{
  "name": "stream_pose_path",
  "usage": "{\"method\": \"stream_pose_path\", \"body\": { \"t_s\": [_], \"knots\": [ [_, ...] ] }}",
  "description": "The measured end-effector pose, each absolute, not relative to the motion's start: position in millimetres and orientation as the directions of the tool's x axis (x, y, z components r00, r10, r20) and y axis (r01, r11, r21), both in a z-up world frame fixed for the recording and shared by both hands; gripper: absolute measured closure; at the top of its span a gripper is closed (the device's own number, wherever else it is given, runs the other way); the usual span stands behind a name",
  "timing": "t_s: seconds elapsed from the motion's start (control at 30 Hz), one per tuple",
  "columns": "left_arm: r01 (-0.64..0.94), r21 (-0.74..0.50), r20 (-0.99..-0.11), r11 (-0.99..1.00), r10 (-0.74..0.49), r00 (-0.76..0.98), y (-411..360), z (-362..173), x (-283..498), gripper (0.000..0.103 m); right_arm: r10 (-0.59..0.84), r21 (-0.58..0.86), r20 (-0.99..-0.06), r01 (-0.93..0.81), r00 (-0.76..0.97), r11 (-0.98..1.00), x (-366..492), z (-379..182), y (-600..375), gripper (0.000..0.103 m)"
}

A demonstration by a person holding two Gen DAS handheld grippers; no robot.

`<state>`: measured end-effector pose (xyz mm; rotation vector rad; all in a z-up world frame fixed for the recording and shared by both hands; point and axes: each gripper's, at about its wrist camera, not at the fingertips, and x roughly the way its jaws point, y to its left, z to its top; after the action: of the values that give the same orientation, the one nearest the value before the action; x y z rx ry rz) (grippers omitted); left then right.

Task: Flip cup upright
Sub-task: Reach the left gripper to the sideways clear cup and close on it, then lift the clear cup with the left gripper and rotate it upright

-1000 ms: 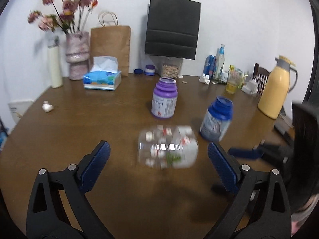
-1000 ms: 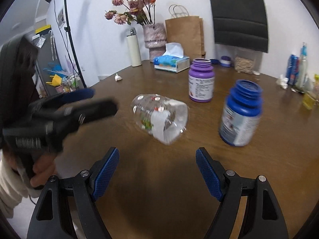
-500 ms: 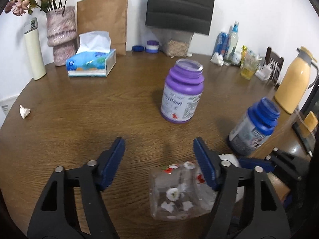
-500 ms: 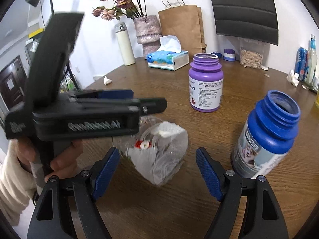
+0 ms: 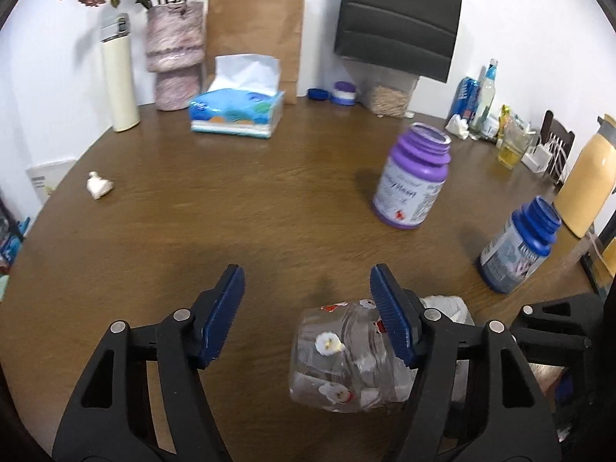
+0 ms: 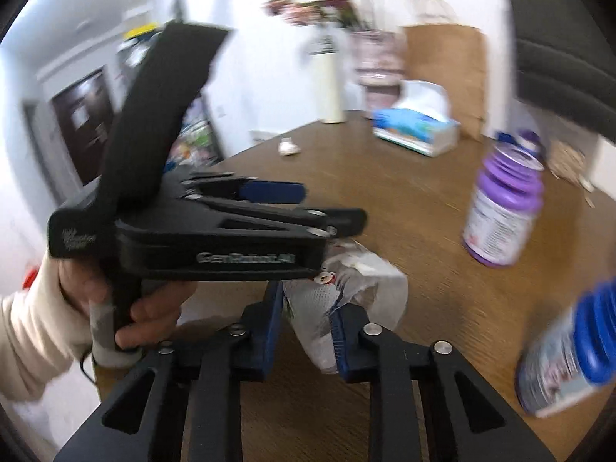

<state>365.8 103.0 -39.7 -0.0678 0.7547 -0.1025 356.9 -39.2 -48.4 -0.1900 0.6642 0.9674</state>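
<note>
The clear plastic cup (image 5: pixel 346 358) with small printed stickers and white paper inside lies on its side on the brown table (image 5: pixel 231 208). In the right wrist view the cup (image 6: pixel 358 288) sits between my right gripper's (image 6: pixel 304 327) blue pads, which are closed on its rim end. My left gripper (image 5: pixel 308 308) is open and empty; its right finger (image 5: pixel 389 319) passes above the cup, and its body (image 6: pixel 215 231) hovers just over the cup in the right wrist view.
A purple bottle (image 5: pixel 414 181) and a blue bottle (image 5: pixel 518 246) stand open to the right of the cup. A tissue box (image 5: pixel 236 109), vase (image 5: pixel 175 54), white flask (image 5: pixel 119 73), paper bags and a yellow jug (image 5: pixel 589 177) line the far and right edges.
My right gripper has moved in and closed on the cup. My left gripper has shifted left and over the cup, still open. The right view is motion-blurred.
</note>
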Motion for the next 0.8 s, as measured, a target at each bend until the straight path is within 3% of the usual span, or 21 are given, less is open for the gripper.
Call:
{"method": "stream_pose_path", "body": {
  "t_s": [0.07, 0.23, 0.33, 0.57, 0.7, 0.8],
  "knots": [
    [0.034, -0.047, -0.679, 0.998, -0.056, 0.732, 108.0, -40.2, 359.1, 0.045, 0.723, 0.150, -0.596, -0.835, 0.351, 0.529, 352.9, -46.1, -31.5, 0.081],
    [-0.041, 0.015, -0.704, 0.999, 0.040, 0.710, 118.9, -42.6, 347.7, 0.051, 0.619, 0.084, -0.630, -0.751, 0.469, 0.655, 352.6, -53.8, -40.9, 0.055],
    [-0.046, 0.007, -0.728, 0.999, 0.036, 0.685, 117.7, -48.4, 341.1, 0.055, 0.598, 0.124, -0.635, -0.699, 0.489, 0.704, 365.9, -56.0, -58.5, 0.054],
    [-0.062, -0.024, -0.736, 0.998, 0.024, 0.677, 117.0, -42.1, 329.0, 0.053, 0.586, 0.136, -0.622, -0.666, 0.519, 0.734, 374.7, -46.8, -65.0, 0.054],
    [-0.036, -0.299, -0.675, 0.953, -0.185, 0.714, 127.6, -15.3, 318.6, 0.030, 0.583, 0.121, -0.620, -0.670, 0.525, 0.732, 368.7, -43.1, -63.0, 0.054],
    [-0.001, -0.289, -0.724, 0.957, -0.218, 0.655, 108.2, -19.2, 334.2, 0.028, 0.574, 0.111, -0.625, -0.667, 0.529, 0.737, 370.1, -41.2, -66.4, 0.054]
  ]
}}
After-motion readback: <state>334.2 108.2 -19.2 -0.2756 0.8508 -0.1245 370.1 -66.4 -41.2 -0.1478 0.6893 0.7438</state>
